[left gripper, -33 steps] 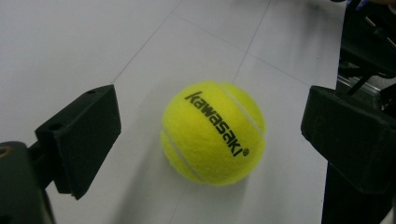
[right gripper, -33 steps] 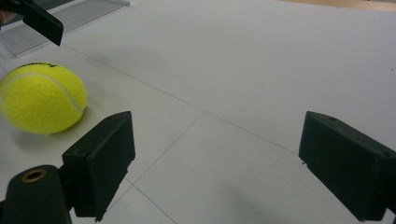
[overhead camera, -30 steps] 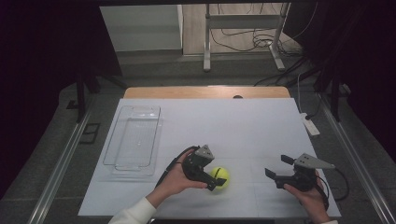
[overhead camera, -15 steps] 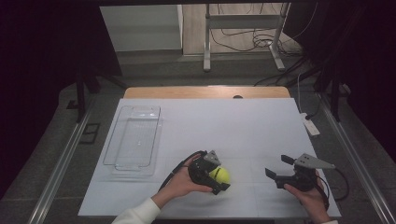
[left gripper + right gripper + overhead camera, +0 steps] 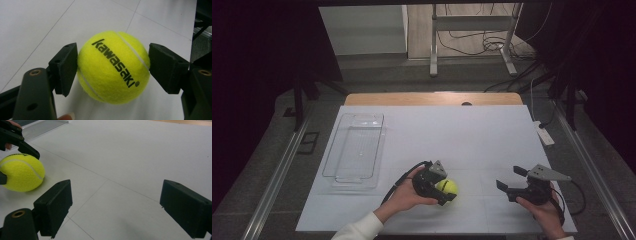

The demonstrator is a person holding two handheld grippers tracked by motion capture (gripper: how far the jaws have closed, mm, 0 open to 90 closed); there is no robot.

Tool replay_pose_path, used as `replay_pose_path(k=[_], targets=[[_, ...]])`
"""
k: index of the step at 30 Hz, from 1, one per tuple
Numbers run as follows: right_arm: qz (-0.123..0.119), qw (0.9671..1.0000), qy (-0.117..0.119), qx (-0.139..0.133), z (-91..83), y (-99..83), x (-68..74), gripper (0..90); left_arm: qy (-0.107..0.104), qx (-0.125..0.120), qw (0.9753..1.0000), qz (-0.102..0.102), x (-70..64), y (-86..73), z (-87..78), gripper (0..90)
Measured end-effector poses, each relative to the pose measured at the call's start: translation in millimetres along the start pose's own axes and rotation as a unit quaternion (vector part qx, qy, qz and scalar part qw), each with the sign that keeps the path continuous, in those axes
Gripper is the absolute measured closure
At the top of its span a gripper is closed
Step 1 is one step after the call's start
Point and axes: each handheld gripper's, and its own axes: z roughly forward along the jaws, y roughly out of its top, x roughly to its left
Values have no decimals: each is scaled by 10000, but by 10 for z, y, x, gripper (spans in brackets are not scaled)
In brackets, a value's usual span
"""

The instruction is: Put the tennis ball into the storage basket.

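The white table (image 5: pixel 472 135) takes most of the high view, and its surface carries thin grid lines. On its left part lies a clear plastic tray (image 5: pixel 355 151), long and shallow, with its long side running away from the person. Near the front edge of the table, about in the middle, the left gripper (image 5: pixel 445 190) is held by the person's left hand (image 5: pixel 404 196), which comes in from the bottom with a white sleeve. This gripper is around the yellow tennis ball (image 5: pixel 446 187). In the left gripper view the ball (image 5: pixel 113 66) sits between the two black jaws, and both pads touch its sides, so the claw is clenched on the ball; the black word "kawasaki" is printed across the felt, and the white seam curves beside it. The ball looks to rest on the table, a little to the right of the tray and well apart from it. The right gripper (image 5: pixel 512 181) is at the front right of the table, held by the right hand (image 5: pixel 546 210), well apart from the ball. In the right gripper view its jaws stand wide with only bare table between them, so this claw is released, and the ball (image 5: pixel 21 172) appears far at the left.
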Motion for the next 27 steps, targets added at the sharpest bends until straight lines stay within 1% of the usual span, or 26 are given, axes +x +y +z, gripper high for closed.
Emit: replay_pose_path(k=[4,8,9,10,14,18,20,23,24,25,27], targets=[[-3,10000,-3,-11,-3,2,1,112,-16,-22,10000,34,3,-2,-22,272],[-5,10000,0,-13,-7,-3,1,113,-17,-155,9999,21,13,0,-73,272],[-5,10000,-8,-8,-8,-3,0,113,-17,-155,9999,21,13,0,-73,272],[-1,10000,-6,-10,-8,-3,-1,113,-3,-212,9998,67,16,0,-96,272],[-6,10000,15,-14,-3,-4,1,114,12,-285,9995,97,22,2,-134,272],[-6,10000,19,-15,-1,-6,1,114,39,-361,9993,76,31,3,-173,272],[-10,10000,19,-13,1,-6,1,114,58,-457,9989,65,43,0,-214,272],[-21,10000,15,-14,1,-5,3,114,63,-517,9986,44,45,-5,-243,271],[-21,10000,14,-13,1,-5,4,114,76,-526,9986,76,49,-6,-259,272],[-21,10000,13,-12,1,-5,5,114,82,-567,9983,47,44,-8,-271,272],[-28,10000,8,-2,2,-5,6,114,92,-642,9979,54,42,-8,-305,272]])
